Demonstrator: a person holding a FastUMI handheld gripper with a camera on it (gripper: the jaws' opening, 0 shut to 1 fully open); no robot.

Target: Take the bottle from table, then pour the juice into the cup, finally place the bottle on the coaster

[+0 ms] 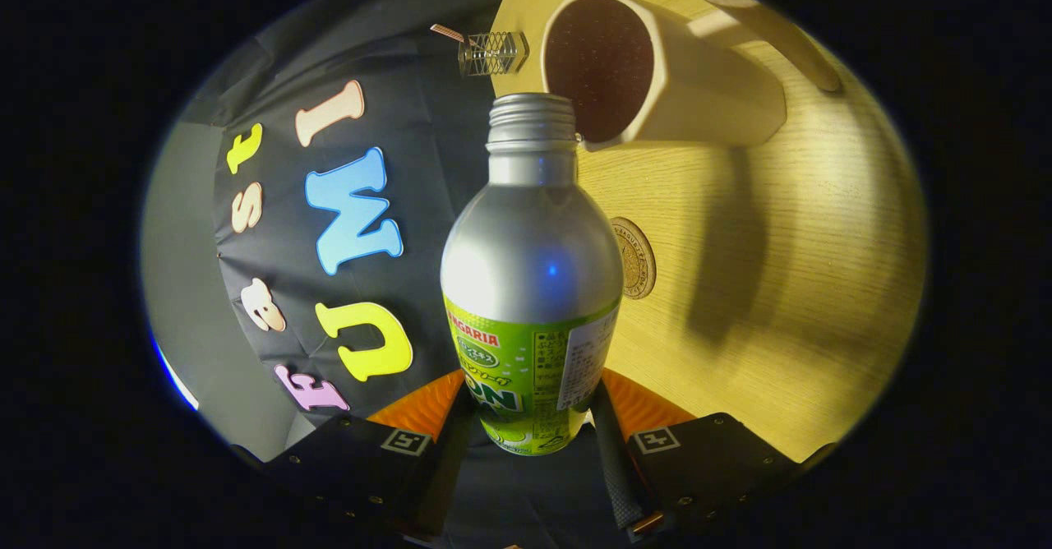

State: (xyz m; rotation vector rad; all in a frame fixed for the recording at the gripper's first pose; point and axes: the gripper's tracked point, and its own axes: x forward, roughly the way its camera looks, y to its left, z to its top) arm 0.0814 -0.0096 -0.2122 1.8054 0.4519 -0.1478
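My gripper (530, 426) is shut on the bottle (530, 286), a silver aluminium bottle with a green label and an uncapped threaded neck. Both fingers press on its lower body. The view is rolled sideways, so the bottle is tipped over the wooden table (781, 286). Its mouth sits right at the rim of the cream cup (657, 80), whose dark inside faces me. A round brown coaster (634, 258) lies on the table just beside the bottle's shoulder, partly hidden by it.
A small clear faceted holder (491, 53) with a thin stick stands at the table's edge near the cup. A cream handle-like piece (772, 31) lies beyond the cup. The booth's black cloth wall (329, 228) hangs behind the bottle.
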